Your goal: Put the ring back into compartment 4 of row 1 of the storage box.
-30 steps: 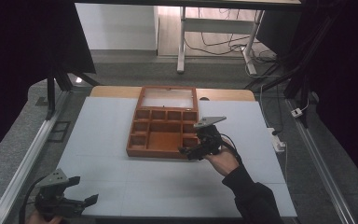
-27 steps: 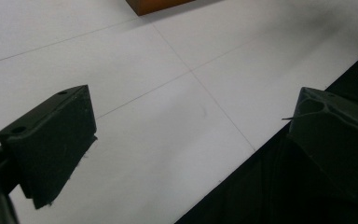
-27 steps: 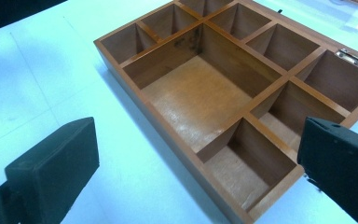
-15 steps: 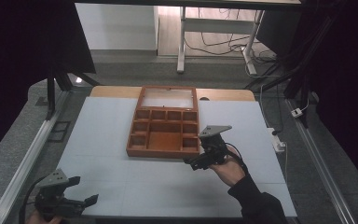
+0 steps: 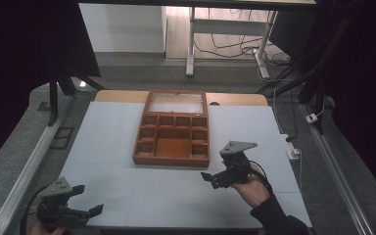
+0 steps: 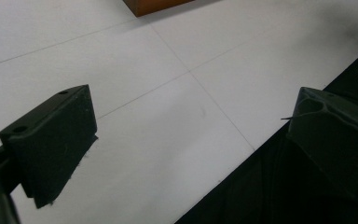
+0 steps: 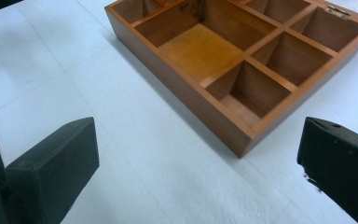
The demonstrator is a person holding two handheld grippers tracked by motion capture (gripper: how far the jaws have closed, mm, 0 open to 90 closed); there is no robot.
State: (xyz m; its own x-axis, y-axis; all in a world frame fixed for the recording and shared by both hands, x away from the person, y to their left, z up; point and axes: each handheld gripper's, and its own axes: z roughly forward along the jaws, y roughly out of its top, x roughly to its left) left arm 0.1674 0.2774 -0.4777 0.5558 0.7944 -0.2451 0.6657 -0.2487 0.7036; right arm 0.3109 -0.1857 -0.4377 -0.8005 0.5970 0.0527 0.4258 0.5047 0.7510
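On the desk (image 5: 127, 191), toward its middle and far half, a wooden compartment tray (image 5: 172, 133) is lying flat on the pale surface, its compartments showing bare wood and a glazed lid panel (image 5: 176, 102) standing open along its far edge. Right gripper (image 5: 214, 179) is hovering just off the tray's near right corner, held by a hand (image 5: 252, 188) in a dark sleeve; its fingers (image 7: 51, 168) are standing wide apart and gripping nothing, and in the right gripper view the tray's corner (image 7: 242, 144) is sitting between them, farther off and apart from both. Left gripper (image 5: 85, 211) is resting at the near left corner of the desk, well apart from the tray; its fingers (image 6: 51, 135) are likewise spread wide and holding nothing, one over the white surface and the other past the desk's near edge. Behind the desk, cables (image 5: 225, 46) are trailing across the floor beside a white frame leg (image 5: 191, 44).
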